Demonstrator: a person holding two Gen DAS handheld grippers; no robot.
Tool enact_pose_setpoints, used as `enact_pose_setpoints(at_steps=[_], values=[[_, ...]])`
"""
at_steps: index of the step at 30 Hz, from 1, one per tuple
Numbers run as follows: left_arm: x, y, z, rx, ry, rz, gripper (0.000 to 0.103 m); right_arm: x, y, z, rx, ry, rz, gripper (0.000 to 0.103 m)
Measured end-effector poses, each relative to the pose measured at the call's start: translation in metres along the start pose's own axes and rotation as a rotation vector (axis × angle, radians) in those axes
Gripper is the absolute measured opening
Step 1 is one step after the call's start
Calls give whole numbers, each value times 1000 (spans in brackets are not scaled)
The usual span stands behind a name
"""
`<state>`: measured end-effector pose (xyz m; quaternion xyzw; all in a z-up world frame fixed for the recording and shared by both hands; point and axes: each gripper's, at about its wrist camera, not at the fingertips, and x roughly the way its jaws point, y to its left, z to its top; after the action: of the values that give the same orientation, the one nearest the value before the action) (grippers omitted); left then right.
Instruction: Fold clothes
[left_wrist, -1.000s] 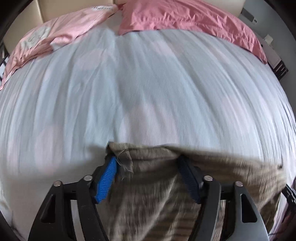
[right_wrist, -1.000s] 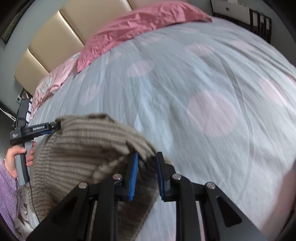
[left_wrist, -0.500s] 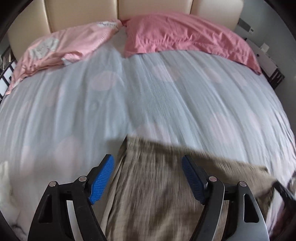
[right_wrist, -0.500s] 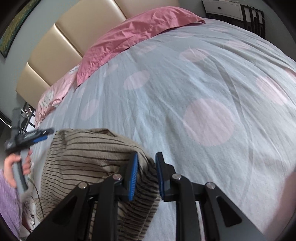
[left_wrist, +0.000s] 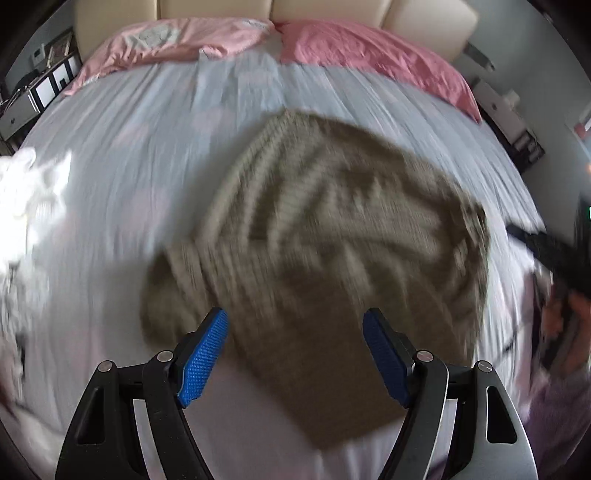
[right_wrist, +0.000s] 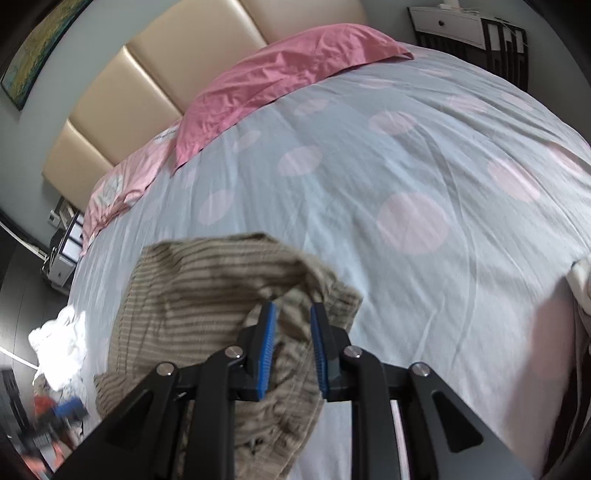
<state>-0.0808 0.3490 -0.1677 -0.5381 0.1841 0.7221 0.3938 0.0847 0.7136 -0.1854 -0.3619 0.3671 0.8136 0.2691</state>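
Your right tongs (right_wrist: 293, 334) are clamped on a bunched edge of the striped brown top (left_wrist: 332, 251). The blue pads sit close together with cloth squeezed between them. That pinch is why this side of the top stands up in a crumpled hump and does not lie flat.

Your left tongs (left_wrist: 295, 354) are wide apart and hold nothing. The top shows between the two blue pads, but the pads do not press on it. It lies below them on the bed (right_wrist: 406, 166). This view is blurry, so the small folds are hard to read.

The top rests near the foot end of the bed, on the grey cover with pink spots. It is well apart from the dark pink pillow (right_wrist: 288, 77) and the light pink pillow (left_wrist: 177, 40) at the head end. That leaves plenty of bare cover around it, which looks like a good place for folding.

A heap of white clothes (right_wrist: 61, 343) waits at the bed's edge, beside the top but not on it. It seems to be the pile not yet done.

The top looks only partly laid out, so the fold is likely just getting going. With one side pinned by your right tongs, your free left tongs can likely pick a new corner.
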Motion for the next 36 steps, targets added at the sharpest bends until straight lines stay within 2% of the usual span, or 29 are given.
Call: enact_pose_setpoints(at_steps=[5,10,14,15,17,19,21,23,25,27,30,36], values=[[-5,-43,-58,244,70,69,76,-17,3,-27,-64,17,24,20],[12,-77,-90,448,136,113,76,-28,-1,-49,-71,43,64,20],[33,-88,-104,520,177,139,75,-36,9,-63,-128,61,60,20],[39,-88,-106,526,187,145,72,-39,13,-69,-142,67,59,20],[50,-88,-107,529,205,156,55,-45,18,-82,-163,86,56,20],[60,-86,-108,525,217,165,48,-51,20,-99,-164,123,68,20],[63,-86,-109,524,196,161,44,-54,20,-115,-159,166,90,20],[61,-85,-107,510,179,145,35,-55,21,-131,-148,214,119,20],[59,-81,-106,495,164,135,33,-49,24,-142,-130,275,165,20],[59,-74,-104,464,162,114,32,-38,35,-150,-156,320,170,28],[58,-65,-102,430,160,84,34,-22,53,-163,-197,386,177,29],[62,-57,-98,412,172,59,36,-11,70,-170,-235,383,161,29]])
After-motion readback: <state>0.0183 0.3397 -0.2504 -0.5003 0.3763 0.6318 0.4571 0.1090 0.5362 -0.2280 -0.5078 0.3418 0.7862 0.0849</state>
